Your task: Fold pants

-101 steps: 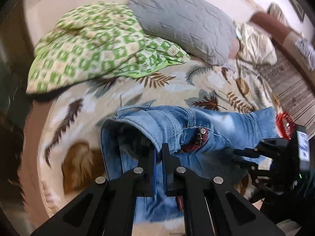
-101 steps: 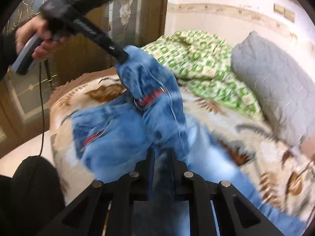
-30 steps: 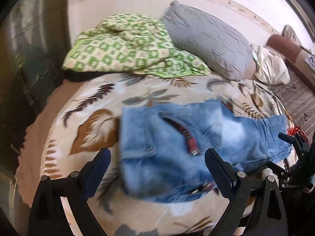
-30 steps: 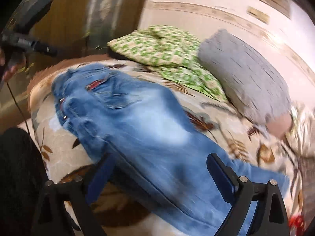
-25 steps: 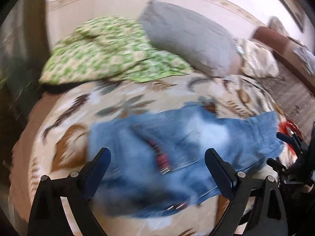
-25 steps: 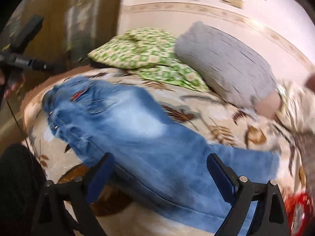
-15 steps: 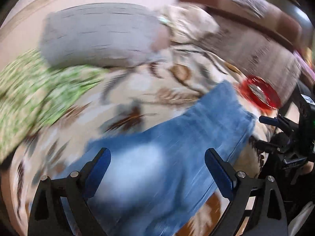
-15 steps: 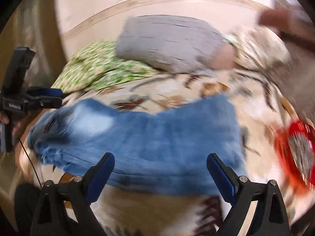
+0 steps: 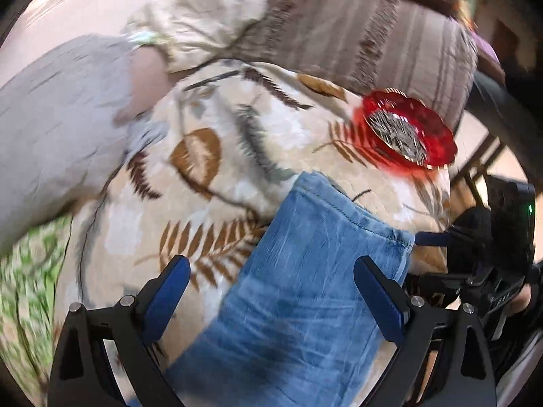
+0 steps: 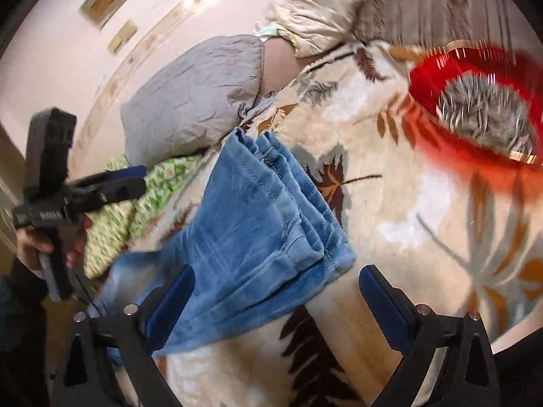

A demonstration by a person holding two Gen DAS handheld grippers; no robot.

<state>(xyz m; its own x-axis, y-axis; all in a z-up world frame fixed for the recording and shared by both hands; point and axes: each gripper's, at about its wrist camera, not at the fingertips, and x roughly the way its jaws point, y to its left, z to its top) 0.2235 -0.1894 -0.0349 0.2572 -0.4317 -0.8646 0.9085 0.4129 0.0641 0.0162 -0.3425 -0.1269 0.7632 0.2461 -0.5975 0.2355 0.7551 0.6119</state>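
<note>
The blue jeans lie flat on the leaf-patterned blanket, legs stacked together. The leg hems point toward a red bowl. My left gripper is open and empty, hovering over the leg ends. My right gripper is open and empty, just above the hem corner. The left gripper also shows in the right wrist view, and the right gripper in the left wrist view, beside the hem.
A red bowl of seeds sits on the blanket close beyond the hems. A grey pillow, a cream pillow and a green checked quilt lie behind. A brown striped sofa back borders the far side.
Both grippers let go of the waist and opened. They have swung from the waist end along the legs to the hem end, near the red bowl.
</note>
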